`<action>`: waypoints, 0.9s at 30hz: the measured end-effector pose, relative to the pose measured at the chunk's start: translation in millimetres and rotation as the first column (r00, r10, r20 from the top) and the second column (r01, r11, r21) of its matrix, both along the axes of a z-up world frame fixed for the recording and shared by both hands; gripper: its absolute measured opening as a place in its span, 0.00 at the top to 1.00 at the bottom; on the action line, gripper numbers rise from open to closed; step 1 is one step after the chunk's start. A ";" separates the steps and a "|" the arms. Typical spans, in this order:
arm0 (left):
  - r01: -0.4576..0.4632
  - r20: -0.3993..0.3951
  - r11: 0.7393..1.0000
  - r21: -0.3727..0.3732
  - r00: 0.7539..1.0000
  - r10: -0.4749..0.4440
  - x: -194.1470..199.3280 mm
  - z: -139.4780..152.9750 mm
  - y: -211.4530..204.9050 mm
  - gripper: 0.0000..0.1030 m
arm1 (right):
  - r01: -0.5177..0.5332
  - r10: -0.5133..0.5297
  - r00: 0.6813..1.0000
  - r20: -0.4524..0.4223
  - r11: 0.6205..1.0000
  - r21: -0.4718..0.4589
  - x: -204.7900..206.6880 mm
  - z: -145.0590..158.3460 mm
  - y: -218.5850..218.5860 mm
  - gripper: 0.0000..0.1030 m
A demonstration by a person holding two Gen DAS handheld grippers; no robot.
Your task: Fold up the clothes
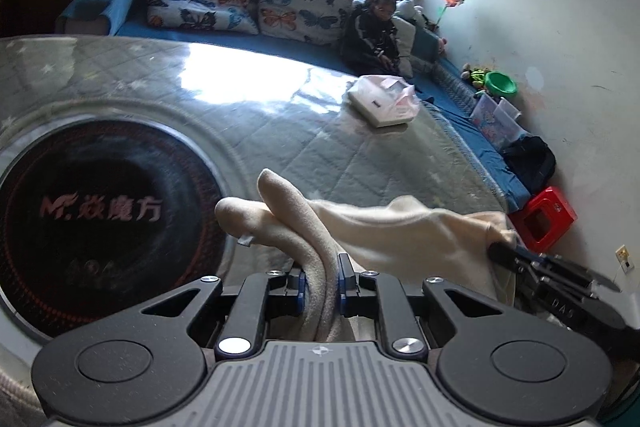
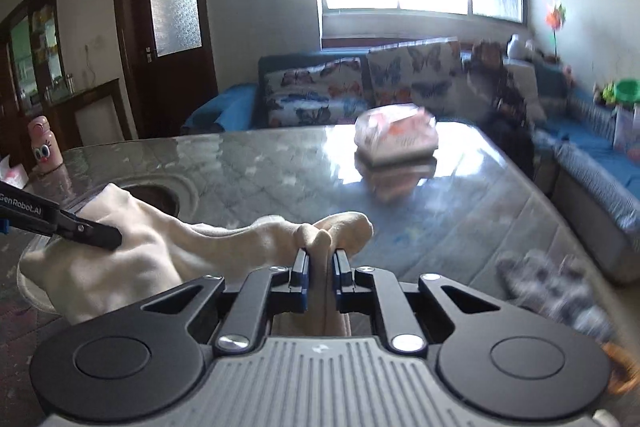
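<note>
We see cream garment (image 1: 404, 231) low in frame centre, stretched between both tools above glass-topped counter (image 1: 248, 99). Left hand-held gripper (image 1: 322, 277) pinched narrow on bunched edge; right hand-held gripper (image 2: 320, 269) likewise clamped on cloth fold. Folded pink-white stack (image 1: 384, 99) upper right on counter. Black round burner (image 1: 100, 215) at left. Blue sofa (image 1: 224, 27) beyond.
</note>
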State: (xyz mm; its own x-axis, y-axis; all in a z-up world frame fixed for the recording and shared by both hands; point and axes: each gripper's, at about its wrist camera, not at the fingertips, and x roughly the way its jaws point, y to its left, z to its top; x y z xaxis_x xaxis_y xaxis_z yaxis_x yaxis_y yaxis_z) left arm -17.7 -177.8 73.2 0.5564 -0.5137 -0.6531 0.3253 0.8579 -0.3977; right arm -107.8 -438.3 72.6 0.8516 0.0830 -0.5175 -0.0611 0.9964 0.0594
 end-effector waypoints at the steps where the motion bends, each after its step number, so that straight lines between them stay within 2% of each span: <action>1: 0.005 0.005 1.000 -0.003 1.000 -0.005 0.9 2.1 -3.6 0.85 | 0.003 -0.003 1.000 0.005 1.000 -0.012 0.6 4.1 -0.8 0.90; 7: 0.022 0.036 0.999 -0.023 0.999 -0.022 12.3 13.7 -25.9 0.85 | 0.038 -0.033 0.998 0.046 0.993 -0.108 8.9 30.3 -12.9 0.90; 13: 0.036 0.051 0.999 -0.012 0.998 -0.036 22.7 15.4 -46.1 0.85 | 0.070 -0.062 0.997 0.054 0.987 -0.144 20.0 36.4 -24.4 0.90; 17: 0.044 0.071 0.999 0.030 0.996 -0.046 25.9 12.5 -57.7 0.85 | 0.084 -0.079 0.996 0.042 0.986 -0.147 28.1 31.2 -30.5 0.90; 27: 0.043 0.025 0.996 0.074 0.999 -0.045 40.2 -9.9 -69.0 0.85 | 0.108 -0.114 0.993 -0.032 0.984 -0.145 47.4 -3.7 -43.3 0.90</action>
